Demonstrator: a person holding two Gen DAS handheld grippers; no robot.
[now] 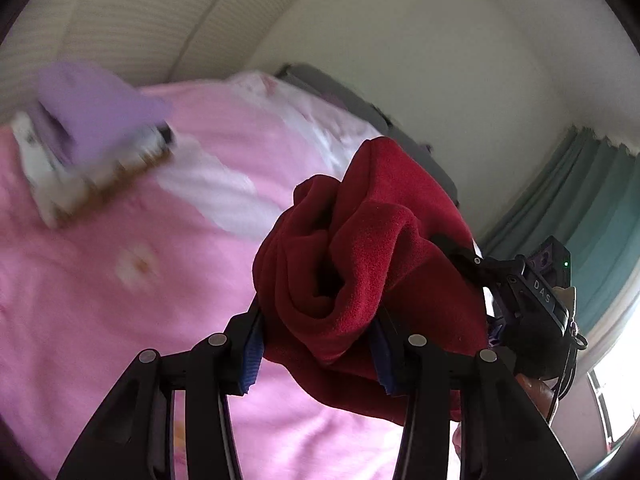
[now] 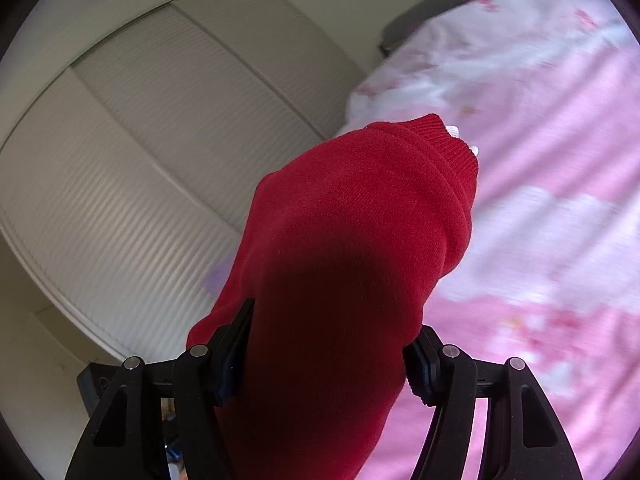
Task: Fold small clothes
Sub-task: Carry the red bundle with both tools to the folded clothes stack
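A small dark red fleece garment (image 1: 372, 248) hangs bunched in the air above a pink bedspread (image 1: 120, 280). My left gripper (image 1: 320, 344) is shut on its lower folds. In the left wrist view the other gripper's black body (image 1: 536, 304) shows at the garment's right side. In the right wrist view the same red garment (image 2: 344, 264) fills the middle, its ribbed cuff or collar (image 2: 448, 144) pointing up. My right gripper (image 2: 328, 352) is shut on it, the cloth draped over the fingers.
A blurred pile of lilac and white-brown clothes (image 1: 88, 128) lies on the bed at the far left. A white pillow or sheet (image 2: 480, 52) lies at the bed's head. A ribbed white wardrobe door (image 2: 160, 160) and teal curtains (image 1: 592, 208) stand around.
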